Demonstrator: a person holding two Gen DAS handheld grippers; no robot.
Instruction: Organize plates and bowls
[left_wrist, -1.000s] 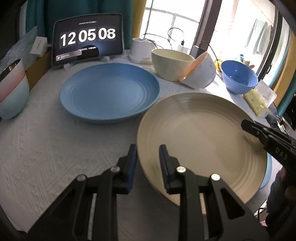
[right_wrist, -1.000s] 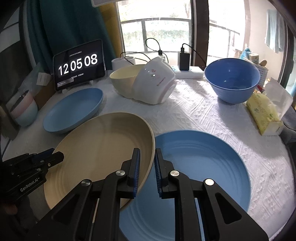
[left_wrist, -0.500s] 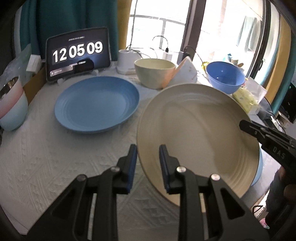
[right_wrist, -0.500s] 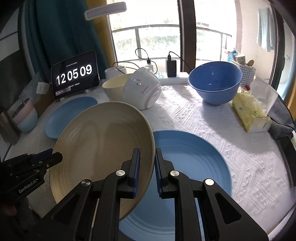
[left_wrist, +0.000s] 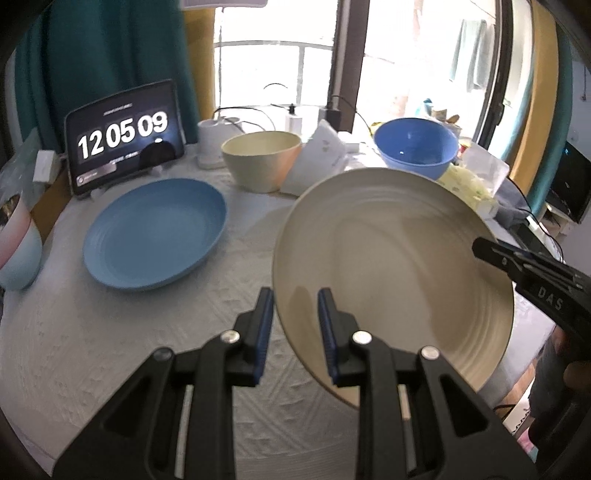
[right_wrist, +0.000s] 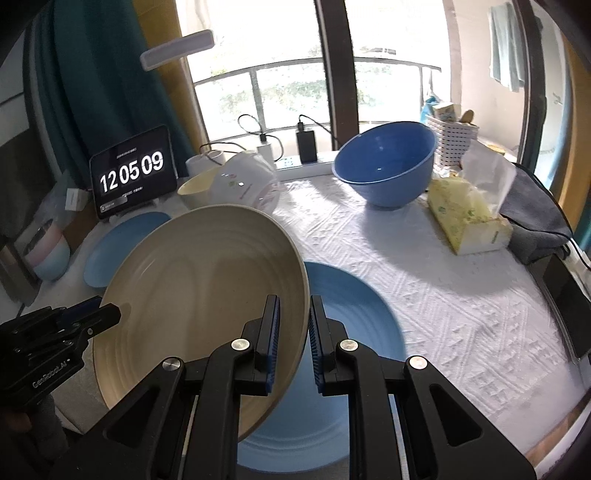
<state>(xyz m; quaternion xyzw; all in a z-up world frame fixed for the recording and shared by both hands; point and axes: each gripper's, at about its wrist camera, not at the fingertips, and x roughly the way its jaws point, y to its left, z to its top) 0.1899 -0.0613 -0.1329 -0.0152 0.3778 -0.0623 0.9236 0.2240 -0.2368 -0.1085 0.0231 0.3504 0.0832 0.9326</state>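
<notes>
Above a desk (right_wrist: 424, 295) covered in a white textured cloth, a beige plate (left_wrist: 399, 266) hangs tilted in mid-air, pinched at opposite edges by two tools: the left hand-held gripper (left_wrist: 295, 325) has its narrow blue-padded jaws closed over the plate's near-left rim, while the right hand-held gripper (right_wrist: 293, 332) clamps the rim on the other side, one pad inside the plate and one outside. Directly below and partly hidden by the raised plate, a large blue plate (right_wrist: 351, 332) lies flat on the cloth at the desk's near edge. Farther left, a second blue plate (left_wrist: 155, 232) rests on the cloth, well apart from the first. At the far left edge sits a pink and pale-blue bowl (left_wrist: 16, 243). Behind the plates, a cream bowl (left_wrist: 262, 162) stands upright with a white bowl (right_wrist: 245, 184) tipped on its side against it, and a deep blue bowl (right_wrist: 388, 166) sits to their right. A yellow tissue pack (right_wrist: 465, 218) lies beside the blue bowl. At the back, a tablet (left_wrist: 125, 136) showing a clock stands propped before teal curtains, near chargers and cables along the bright window.
</notes>
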